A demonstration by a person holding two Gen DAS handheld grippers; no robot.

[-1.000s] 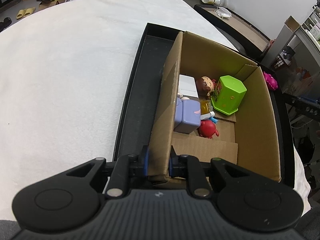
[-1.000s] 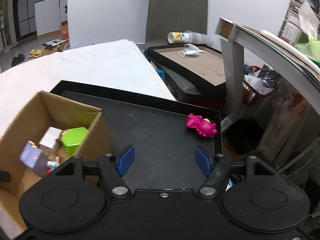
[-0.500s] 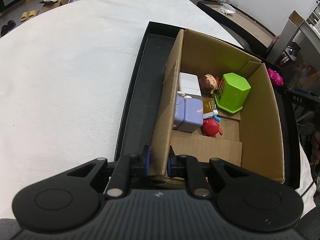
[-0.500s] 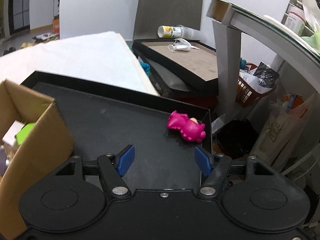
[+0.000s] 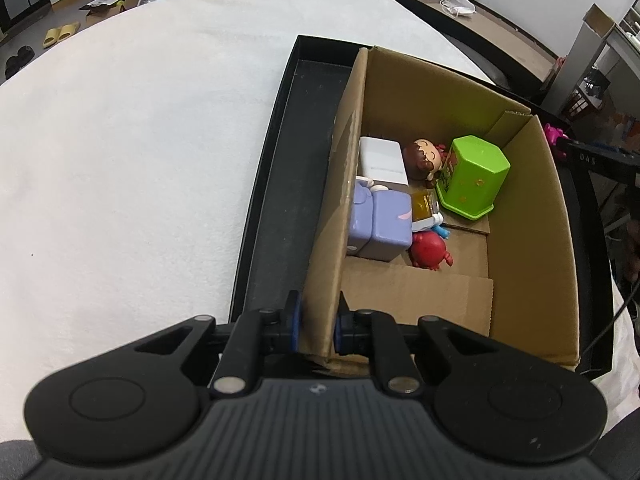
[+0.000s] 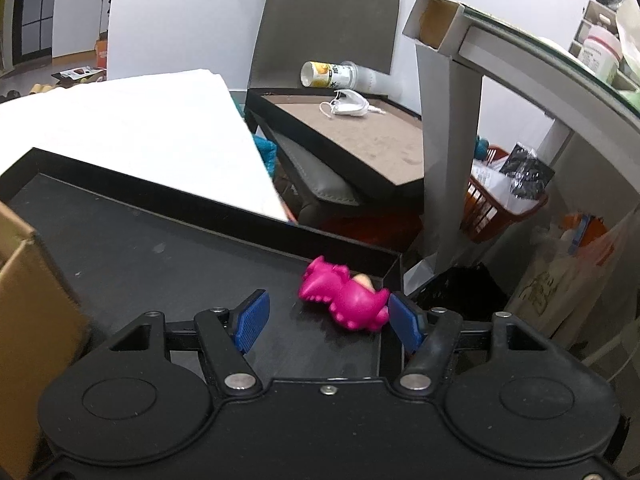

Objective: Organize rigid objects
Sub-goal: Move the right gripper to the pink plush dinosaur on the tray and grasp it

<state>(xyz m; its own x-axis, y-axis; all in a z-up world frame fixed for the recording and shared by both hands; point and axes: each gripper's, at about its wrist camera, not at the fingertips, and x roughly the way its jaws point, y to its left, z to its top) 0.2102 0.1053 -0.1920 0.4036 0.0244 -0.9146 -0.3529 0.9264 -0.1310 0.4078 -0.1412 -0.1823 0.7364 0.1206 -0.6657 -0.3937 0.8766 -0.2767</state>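
A cardboard box [image 5: 532, 248] stands in a black tray [image 5: 276, 208] on the white bed. It holds a green hexagonal tub [image 5: 472, 176], a purple block toy [image 5: 384, 220], a white box [image 5: 382, 160], a doll head [image 5: 422, 158] and a red figure [image 5: 430, 250]. My left gripper [image 5: 316, 322] is shut on the box's near left wall. A pink dinosaur toy [image 6: 346, 300] lies in the tray's far right corner [image 6: 394, 264]. My right gripper [image 6: 328, 322] is open, its right pad beside the dinosaur, which sits partly between the jaws.
The box's right wall [image 6: 28, 280] is at the left of the right wrist view. Past the tray's edge are a dark chair [image 6: 328, 184], a second tray with a mask [image 6: 350, 104], a grey table leg [image 6: 448, 152] and an orange basket [image 6: 504, 208].
My right gripper has swung right and moved in on the pink dinosaur, which now lies by its jaws. My left gripper still holds the box wall.
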